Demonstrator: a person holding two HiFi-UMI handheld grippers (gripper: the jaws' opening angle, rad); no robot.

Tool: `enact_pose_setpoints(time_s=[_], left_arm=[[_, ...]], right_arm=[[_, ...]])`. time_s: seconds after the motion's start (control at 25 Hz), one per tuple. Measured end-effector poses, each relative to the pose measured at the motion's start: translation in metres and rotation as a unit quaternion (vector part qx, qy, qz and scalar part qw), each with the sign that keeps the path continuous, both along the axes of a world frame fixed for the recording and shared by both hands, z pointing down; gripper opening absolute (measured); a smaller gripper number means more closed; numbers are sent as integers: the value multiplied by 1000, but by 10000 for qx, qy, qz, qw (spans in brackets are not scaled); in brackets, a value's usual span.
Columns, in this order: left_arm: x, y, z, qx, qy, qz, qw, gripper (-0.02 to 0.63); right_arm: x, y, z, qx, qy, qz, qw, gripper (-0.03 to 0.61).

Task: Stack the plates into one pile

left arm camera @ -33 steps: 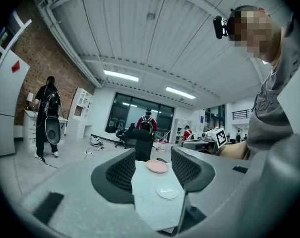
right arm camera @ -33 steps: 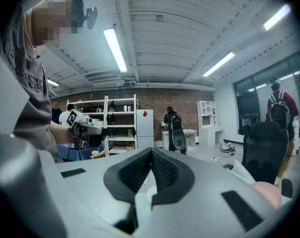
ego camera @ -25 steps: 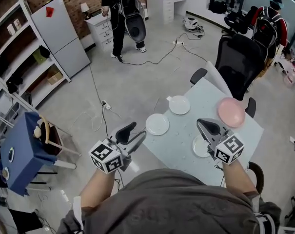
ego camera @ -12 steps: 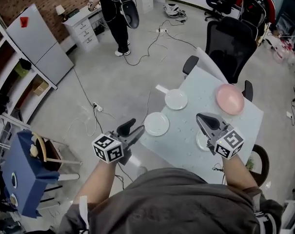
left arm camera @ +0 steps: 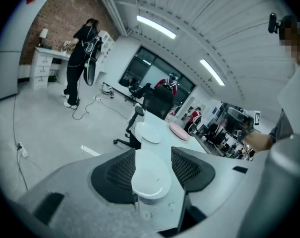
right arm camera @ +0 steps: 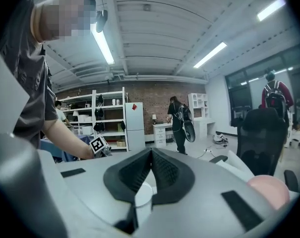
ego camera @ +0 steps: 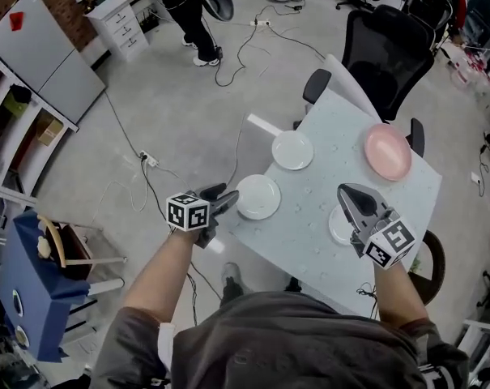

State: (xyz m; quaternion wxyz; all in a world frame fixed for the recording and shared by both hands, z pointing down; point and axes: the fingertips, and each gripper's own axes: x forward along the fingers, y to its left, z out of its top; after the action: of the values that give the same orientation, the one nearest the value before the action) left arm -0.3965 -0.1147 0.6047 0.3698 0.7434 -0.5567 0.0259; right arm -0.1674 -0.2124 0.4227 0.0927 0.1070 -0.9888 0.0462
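On the pale blue table (ego camera: pixel 303 217) lie two white plates, one near the left edge (ego camera: pixel 258 197) and one farther back (ego camera: pixel 293 150). A pink plate (ego camera: pixel 388 151) sits at the far right. A smaller white plate (ego camera: pixel 338 226) lies near the front, partly hidden under my right gripper (ego camera: pixel 347 191), which hovers over it, shut and empty. My left gripper (ego camera: pixel 224 198) is open at the near white plate's left rim. In the left gripper view that plate (left arm camera: pixel 150 175) shows between the jaws of the left gripper (left arm camera: pixel 153 152). I cannot tell whether they touch it.
A black office chair (ego camera: pixel 386 51) stands behind the table's far side. Cables run over the grey floor (ego camera: pixel 180 112), and a person (ego camera: pixel 192 6) stands far off. A blue cart (ego camera: pixel 26 274) and shelves are at the left.
My left gripper has moved right and forward from beside the table up to the near white plate's rim. The right gripper stays over the small plate.
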Motion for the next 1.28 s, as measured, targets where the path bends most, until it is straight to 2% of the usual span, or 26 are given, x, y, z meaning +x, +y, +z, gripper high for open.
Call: enact_pose_setpoints(time_s=[0.24, 0.36, 0.6, 0.68, 0.8, 0.84, 0.92, 1.16, 1.28], left_arm=[[-15, -16, 76, -664, 375, -60, 9971, 204], [-13, -26, 96, -778, 759, -53, 9941, 206], [-3, -38, 114, -950, 1181, 55, 9884, 202], [0, -42, 114, -968, 1294, 53, 9868, 181], [3, -44, 117, -1122, 1164, 74, 9868, 86], [4, -44, 117, -1172, 1121, 82, 9867, 57], [7, -43, 108, -1140, 1112, 97, 9872, 50], [22, -48, 52, -697, 1222, 195, 9899, 17], [43, -57, 21, -519, 1324, 361, 9892, 15]], right_arm=[[1, -12, 31, -132, 175, 105, 9997, -6], [0, -14, 47, -197, 234, 105, 9995, -6], [6, -14, 71, -359, 341, 148, 9987, -6], [10, -14, 76, -392, 362, 172, 9984, -6], [16, -17, 80, -416, 372, 226, 9982, -6], [19, -19, 80, -417, 369, 253, 9981, -6], [26, -21, 79, -409, 352, 313, 9981, -6], [50, -29, 69, -359, 240, 525, 9977, -6], [65, -35, 63, -313, 191, 620, 9974, -6]])
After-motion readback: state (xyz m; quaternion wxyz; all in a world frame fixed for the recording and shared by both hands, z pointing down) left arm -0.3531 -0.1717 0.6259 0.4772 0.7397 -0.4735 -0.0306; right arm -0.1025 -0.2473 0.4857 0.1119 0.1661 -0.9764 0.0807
